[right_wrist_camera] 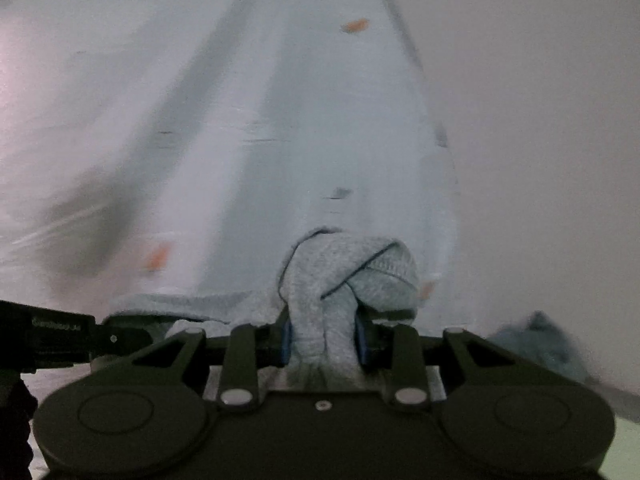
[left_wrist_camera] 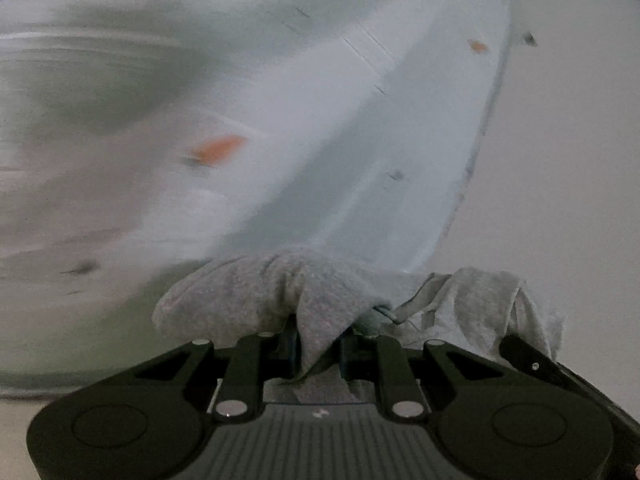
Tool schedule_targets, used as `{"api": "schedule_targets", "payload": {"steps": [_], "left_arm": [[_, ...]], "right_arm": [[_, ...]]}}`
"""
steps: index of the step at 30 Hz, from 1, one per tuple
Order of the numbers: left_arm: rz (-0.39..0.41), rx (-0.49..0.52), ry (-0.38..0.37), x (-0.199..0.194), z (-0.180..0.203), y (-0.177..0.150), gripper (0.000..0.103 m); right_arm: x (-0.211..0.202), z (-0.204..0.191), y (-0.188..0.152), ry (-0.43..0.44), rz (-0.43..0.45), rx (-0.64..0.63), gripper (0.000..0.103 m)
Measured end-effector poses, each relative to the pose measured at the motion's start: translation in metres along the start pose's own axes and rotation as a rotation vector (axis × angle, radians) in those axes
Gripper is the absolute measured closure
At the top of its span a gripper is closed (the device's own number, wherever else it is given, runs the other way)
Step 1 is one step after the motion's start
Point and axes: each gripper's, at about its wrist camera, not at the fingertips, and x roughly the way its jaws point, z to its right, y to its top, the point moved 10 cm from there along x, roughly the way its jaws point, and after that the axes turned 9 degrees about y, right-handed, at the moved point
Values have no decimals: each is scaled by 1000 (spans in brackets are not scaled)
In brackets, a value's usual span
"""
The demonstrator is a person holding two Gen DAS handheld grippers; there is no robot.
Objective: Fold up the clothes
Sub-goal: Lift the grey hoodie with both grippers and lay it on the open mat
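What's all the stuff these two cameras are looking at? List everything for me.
garment: one, pale blue-grey with small orange and dark printed marks, stretched away from both grippers; blurred, so its type is unclear.
bunched garment edge: grey fleecy fabric, gathered at the left gripper; another bunch with dark stitching at the right gripper.
dark blue-grey cloth: one, blurred, low right in the right wrist view.
background surface: pale, plain, beside the garment.
left gripper: one, black, shut on the garment edge.
right gripper: one, black with blue pads, shut on the garment edge; it also shows at the left view's right edge.
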Motion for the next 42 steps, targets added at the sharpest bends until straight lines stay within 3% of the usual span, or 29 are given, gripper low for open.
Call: {"api": "schedule_targets", "payload": {"steps": [11, 16, 20, 23, 32, 38, 42], "left_arm": [[108, -140, 281, -199, -175, -15, 84], [76, -207, 392, -244, -235, -47, 84], [5, -241, 469, -249, -272, -83, 83], [-52, -286, 476, -244, -295, -118, 83], [-322, -354, 505, -206, -332, -240, 83], [-417, -335, 492, -195, -329, -278, 81], [-469, -322, 485, -190, -327, -299, 77]], "right_arm": [[-53, -213, -36, 358, -72, -15, 72], [-64, -278, -72, 446, -153, -18, 72], [-76, -316, -122, 481, -268, -37, 72], [-79, -323, -166, 480, -365, -61, 72], [-76, -309, -292, 407, -662, -137, 71], [-80, -287, -330, 347, -762, -166, 68], [-77, -279, -340, 317, -809, -182, 57]]}}
